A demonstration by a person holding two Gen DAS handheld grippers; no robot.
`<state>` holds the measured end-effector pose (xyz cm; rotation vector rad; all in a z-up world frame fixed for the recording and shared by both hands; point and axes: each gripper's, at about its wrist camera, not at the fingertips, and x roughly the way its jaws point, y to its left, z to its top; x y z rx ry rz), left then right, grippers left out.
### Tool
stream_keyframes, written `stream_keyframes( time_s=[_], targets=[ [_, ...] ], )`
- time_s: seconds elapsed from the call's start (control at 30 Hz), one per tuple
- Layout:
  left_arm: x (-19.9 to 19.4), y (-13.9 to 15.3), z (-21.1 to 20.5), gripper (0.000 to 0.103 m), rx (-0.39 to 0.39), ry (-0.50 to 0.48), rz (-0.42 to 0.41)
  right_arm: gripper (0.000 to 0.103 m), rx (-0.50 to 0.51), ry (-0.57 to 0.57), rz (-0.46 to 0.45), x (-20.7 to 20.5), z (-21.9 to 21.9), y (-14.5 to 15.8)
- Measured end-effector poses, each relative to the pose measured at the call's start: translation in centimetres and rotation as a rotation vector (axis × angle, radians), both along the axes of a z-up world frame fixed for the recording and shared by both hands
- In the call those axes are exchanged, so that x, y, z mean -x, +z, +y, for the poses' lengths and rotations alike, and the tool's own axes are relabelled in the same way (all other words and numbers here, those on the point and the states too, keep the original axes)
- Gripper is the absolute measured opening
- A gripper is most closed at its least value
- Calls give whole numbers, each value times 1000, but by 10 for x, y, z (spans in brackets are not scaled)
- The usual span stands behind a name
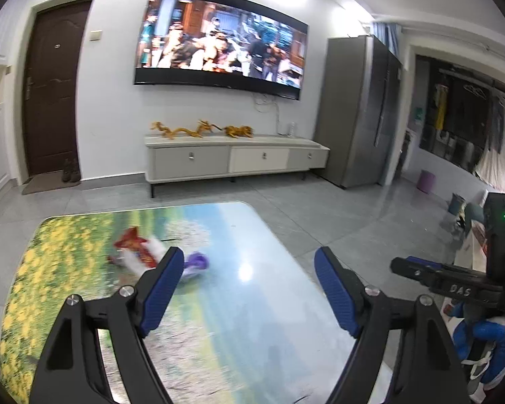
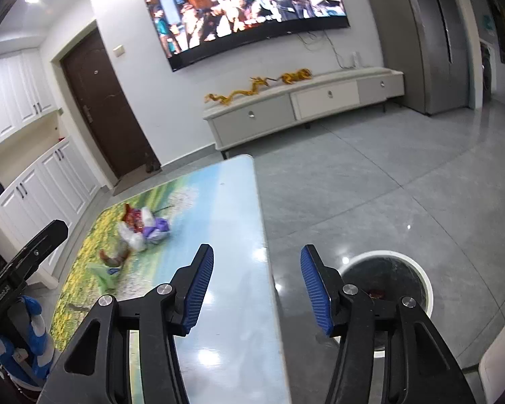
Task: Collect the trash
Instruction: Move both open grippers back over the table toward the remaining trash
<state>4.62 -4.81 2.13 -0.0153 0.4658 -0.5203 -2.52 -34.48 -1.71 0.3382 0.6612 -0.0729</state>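
- Crumpled red, white and purple plastic wrappers (image 2: 144,229) lie mid-left of the frame on the glossy landscape-printed worktop (image 2: 225,303).
- Left gripper (image 1: 249,289) and right gripper (image 2: 256,289) fingers gape empty.
- Wrappers look light, soft, slippery; pinch a bunched fold.

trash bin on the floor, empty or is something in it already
Not empty: the right wrist view shows a reddish scrap inside the trash bin, against its dark liner. How full, cannot tell; the right claw hides part.
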Motion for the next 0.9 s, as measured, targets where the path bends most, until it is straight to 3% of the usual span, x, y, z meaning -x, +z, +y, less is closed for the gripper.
stream_keyframes(
  time_s=[0.53, 0.9],
  targets=[
    [7, -11, 105, 80, 27, 173, 5, 56, 44, 134, -64, 2, 70, 31],
    [-20, -45, 115, 81, 15, 201, 97, 57, 15, 160, -23, -22, 76, 13]
  ],
)
